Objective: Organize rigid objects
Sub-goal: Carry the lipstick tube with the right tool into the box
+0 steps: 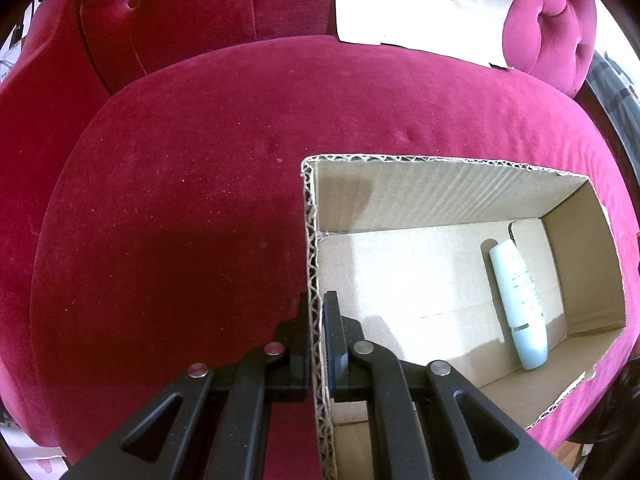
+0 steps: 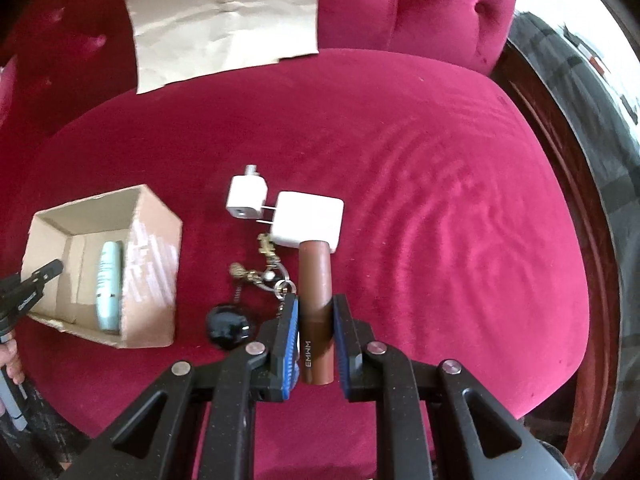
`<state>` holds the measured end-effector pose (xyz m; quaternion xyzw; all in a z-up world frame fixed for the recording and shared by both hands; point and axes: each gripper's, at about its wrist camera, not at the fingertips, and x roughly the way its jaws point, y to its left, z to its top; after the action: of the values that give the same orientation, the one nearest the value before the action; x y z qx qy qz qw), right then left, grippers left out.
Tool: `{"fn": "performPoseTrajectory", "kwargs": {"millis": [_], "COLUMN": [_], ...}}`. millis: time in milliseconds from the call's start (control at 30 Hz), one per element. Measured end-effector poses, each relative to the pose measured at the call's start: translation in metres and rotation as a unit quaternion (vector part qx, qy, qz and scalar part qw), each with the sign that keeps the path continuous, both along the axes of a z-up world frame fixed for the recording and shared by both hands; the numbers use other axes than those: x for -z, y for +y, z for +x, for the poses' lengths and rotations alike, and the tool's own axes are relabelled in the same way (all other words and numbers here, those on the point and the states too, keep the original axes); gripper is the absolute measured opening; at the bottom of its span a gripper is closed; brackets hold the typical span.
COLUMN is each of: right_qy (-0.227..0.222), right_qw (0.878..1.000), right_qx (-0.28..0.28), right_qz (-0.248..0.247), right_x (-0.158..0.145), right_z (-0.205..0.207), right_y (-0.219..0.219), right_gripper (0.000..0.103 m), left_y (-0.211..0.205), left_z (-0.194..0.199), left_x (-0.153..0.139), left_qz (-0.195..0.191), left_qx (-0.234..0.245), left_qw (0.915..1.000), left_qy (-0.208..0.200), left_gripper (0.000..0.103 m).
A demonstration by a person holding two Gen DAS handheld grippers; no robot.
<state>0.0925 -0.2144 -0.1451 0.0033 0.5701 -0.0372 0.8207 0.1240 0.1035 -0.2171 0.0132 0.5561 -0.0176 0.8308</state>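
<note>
One pale green tube (image 2: 109,285) already lies in the cardboard box (image 2: 154,264) at the left of the frame, whose wall the left hand-held gripper (image 1: 316,320) pinches. The right hand-held gripper (image 2: 315,312) clamps a brown tube (image 2: 316,304) at lower centre. Two white chargers (image 2: 308,220), a keychain (image 2: 264,272) and a black round thing (image 2: 227,326) are left on the red cushion (image 2: 440,240).

two chargers (image 2: 306,220), two tubes (image 2: 316,312), one box (image 2: 152,240), one keychain (image 2: 264,272).
</note>
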Motion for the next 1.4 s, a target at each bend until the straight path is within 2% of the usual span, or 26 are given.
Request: {"fn": "performPoseTrajectory", "kwargs": {"millis": [567,833,1033,1400], "right_qy": [-0.019,-0.022,-0.015,0.01], "right_qw": [0.998,0.996,0.996,0.994], "right_qx": [-0.054,-0.077,-0.083,-0.099], "right_qz": [0.018,0.027,0.039,0.043], "right_x": [-0.038,-0.044,-0.036,-0.002], "right_z": [0.004,0.016,0.025,0.036], "right_y": [0.067,0.101,0.123,0.15], "right_gripper": [0.017,0.017,0.017,0.017], "left_y": [0.002,0.002,0.001,0.003], "left_z": [0.0,0.001,0.002,0.003], "left_x": [-0.001,-0.002,-0.002,-0.002], "left_qz": [-0.006,-0.006,-0.003,-0.006], "left_qx": [-0.003,-0.004,-0.004,-0.006], "left_qw": [1.0,1.0,1.0,0.9999], "left_qy": [0.001,0.003,0.003,0.005], "left_gripper": [0.005,0.005,0.005,0.005]}}
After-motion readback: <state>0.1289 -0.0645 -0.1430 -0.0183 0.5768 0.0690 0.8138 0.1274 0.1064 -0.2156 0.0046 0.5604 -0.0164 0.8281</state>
